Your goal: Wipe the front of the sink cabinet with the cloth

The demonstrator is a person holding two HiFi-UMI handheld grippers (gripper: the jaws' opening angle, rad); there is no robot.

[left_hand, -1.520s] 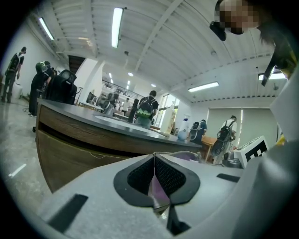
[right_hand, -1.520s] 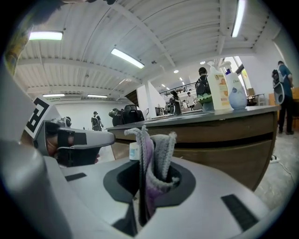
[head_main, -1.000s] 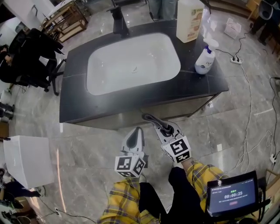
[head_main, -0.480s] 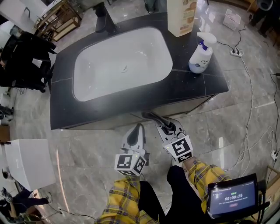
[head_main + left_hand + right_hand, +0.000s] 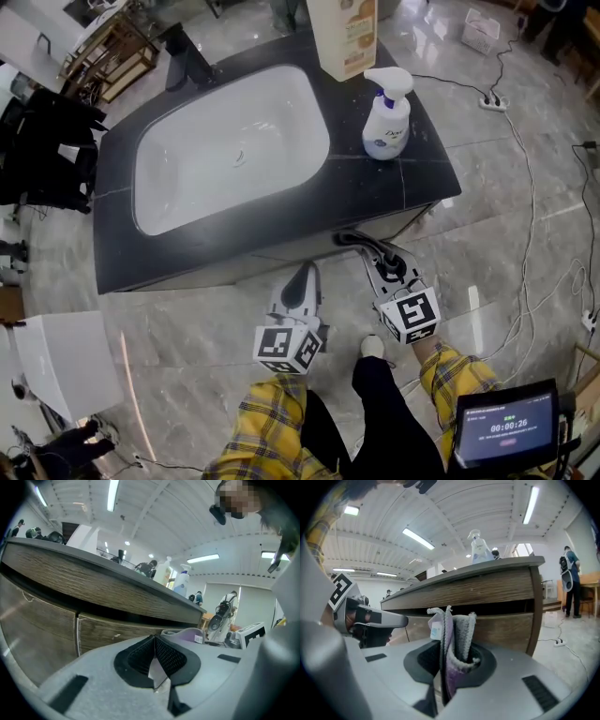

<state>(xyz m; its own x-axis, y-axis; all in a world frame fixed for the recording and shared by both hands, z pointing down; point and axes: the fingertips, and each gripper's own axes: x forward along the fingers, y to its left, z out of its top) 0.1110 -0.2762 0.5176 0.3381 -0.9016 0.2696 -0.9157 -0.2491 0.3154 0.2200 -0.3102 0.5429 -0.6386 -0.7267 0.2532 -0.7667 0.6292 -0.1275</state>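
The right claw (image 5: 360, 246) is clamped on the cloth (image 5: 349, 238), and in the right gripper view the cloth (image 5: 452, 637) stands up out of the claw (image 5: 450, 660) as a folded grey bundle with a purple side and a small white tag. It sits in front of the wood-grain front of the sink cabinet (image 5: 497, 590), near the cabinet's right corner and just under the overhanging edge of the dark tabletop (image 5: 375, 192). No view settles whether the cloth touches the cabinet front or hangs just short of it.

The left claw (image 5: 302, 279) is held just to the left of the right one and also points at the cabinet. In the left gripper view its ribbed pads (image 5: 168, 656) are pressed together with nothing gripped, and the cabinet's door panels (image 5: 112, 634) fill the space beyond them.

Seen from the head camera, a white sink basin (image 5: 230, 145) is set into the tabletop. A white spray bottle (image 5: 386, 111) stands at the basin's right, with a large pale jug (image 5: 342, 33) behind it at the back edge. Yellow plaid sleeves (image 5: 267, 427) lead down to both grippers above the marble floor (image 5: 187, 356), and a small screen (image 5: 506, 427) shows at the lower right
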